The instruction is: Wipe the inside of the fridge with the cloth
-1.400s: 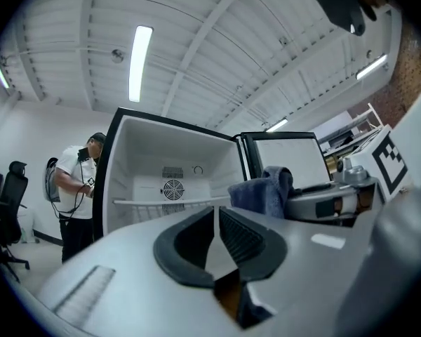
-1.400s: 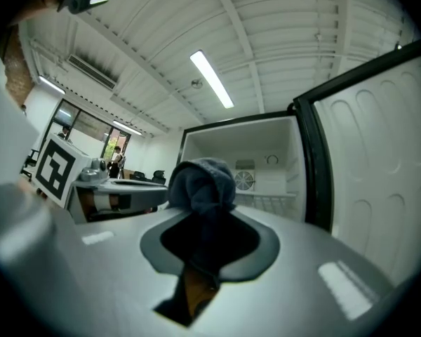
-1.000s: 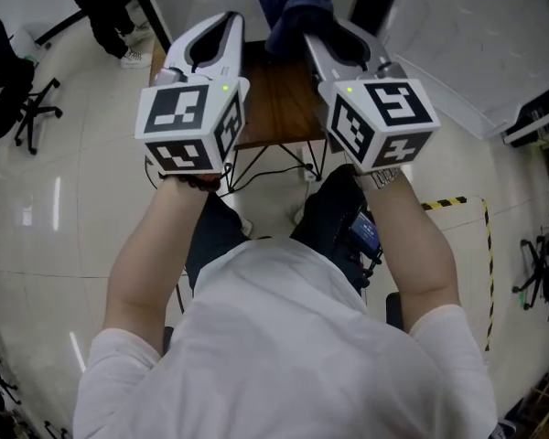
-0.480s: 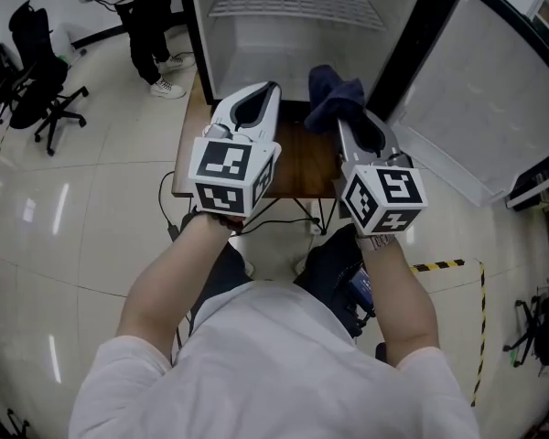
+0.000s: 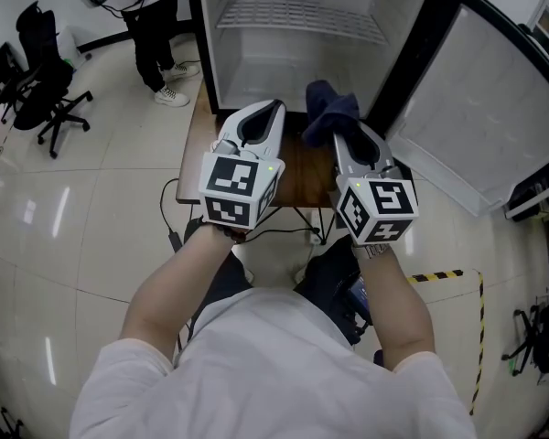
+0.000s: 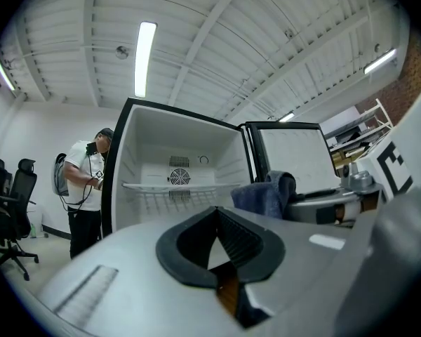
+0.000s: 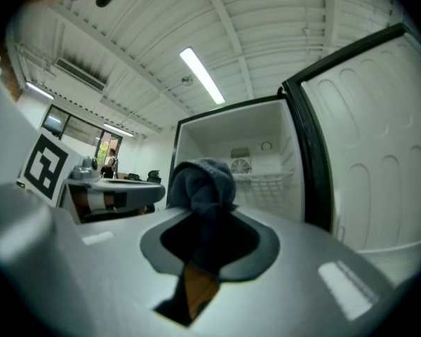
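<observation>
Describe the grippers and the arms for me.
The left gripper and right gripper have smooth pale grey shells with a black-lined opening near the jaws. Each carries a white cube with black square markers and a small green light. The person wears a white short-sleeved shirt.

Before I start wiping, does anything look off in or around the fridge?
Nothing stands out. The white open fridge looks bare inside, its wire shelf sits level, and the dark blue cloth is bunched in the right tool.
</observation>
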`<control>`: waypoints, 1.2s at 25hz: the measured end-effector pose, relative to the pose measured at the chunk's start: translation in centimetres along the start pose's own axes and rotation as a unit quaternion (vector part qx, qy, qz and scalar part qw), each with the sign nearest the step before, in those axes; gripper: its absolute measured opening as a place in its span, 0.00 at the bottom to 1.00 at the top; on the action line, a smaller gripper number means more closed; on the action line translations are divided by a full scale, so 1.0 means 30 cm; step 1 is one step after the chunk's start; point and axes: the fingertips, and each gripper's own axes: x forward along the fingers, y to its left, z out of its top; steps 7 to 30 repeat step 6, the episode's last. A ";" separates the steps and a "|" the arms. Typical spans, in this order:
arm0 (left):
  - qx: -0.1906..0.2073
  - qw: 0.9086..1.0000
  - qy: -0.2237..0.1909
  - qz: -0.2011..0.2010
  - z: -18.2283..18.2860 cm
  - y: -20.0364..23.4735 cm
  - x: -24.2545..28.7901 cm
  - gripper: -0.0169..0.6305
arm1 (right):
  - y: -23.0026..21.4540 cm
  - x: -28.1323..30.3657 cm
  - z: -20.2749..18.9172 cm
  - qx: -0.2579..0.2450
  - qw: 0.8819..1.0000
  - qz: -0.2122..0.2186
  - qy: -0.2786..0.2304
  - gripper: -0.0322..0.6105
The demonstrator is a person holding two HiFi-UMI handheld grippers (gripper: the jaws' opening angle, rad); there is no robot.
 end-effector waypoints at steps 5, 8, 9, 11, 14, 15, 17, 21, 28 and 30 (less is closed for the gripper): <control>-0.001 1.000 0.006 0.001 -0.005 0.004 0.003 0.03 | 0.004 0.009 -0.002 0.000 1.000 0.003 0.002 0.15; -0.001 1.000 0.005 0.002 -0.004 0.007 0.003 0.03 | 0.005 0.011 -0.001 0.000 1.000 0.003 0.003 0.15; -0.001 1.000 0.005 0.002 -0.004 0.007 0.003 0.03 | 0.005 0.011 -0.001 0.000 1.000 0.003 0.003 0.15; -0.001 1.000 0.005 0.002 -0.004 0.007 0.003 0.03 | 0.005 0.011 -0.001 0.000 1.000 0.003 0.003 0.15; -0.001 1.000 0.005 0.002 -0.004 0.007 0.003 0.03 | 0.005 0.011 -0.001 0.000 1.000 0.003 0.003 0.15; -0.001 1.000 0.005 0.002 -0.004 0.007 0.003 0.03 | 0.005 0.011 -0.001 0.000 1.000 0.003 0.003 0.15; -0.001 1.000 0.005 0.002 -0.004 0.007 0.003 0.03 | 0.005 0.011 -0.001 0.000 1.000 0.003 0.003 0.15; -0.001 1.000 0.005 0.002 -0.004 0.007 0.003 0.03 | 0.005 0.011 -0.001 0.000 1.000 0.003 0.003 0.15; -0.001 1.000 0.005 0.002 -0.004 0.007 0.003 0.03 | 0.005 0.011 -0.001 0.000 1.000 0.003 0.003 0.15; -0.001 1.000 0.005 0.002 -0.004 0.007 0.003 0.03 | 0.005 0.011 -0.001 0.000 1.000 0.003 0.003 0.15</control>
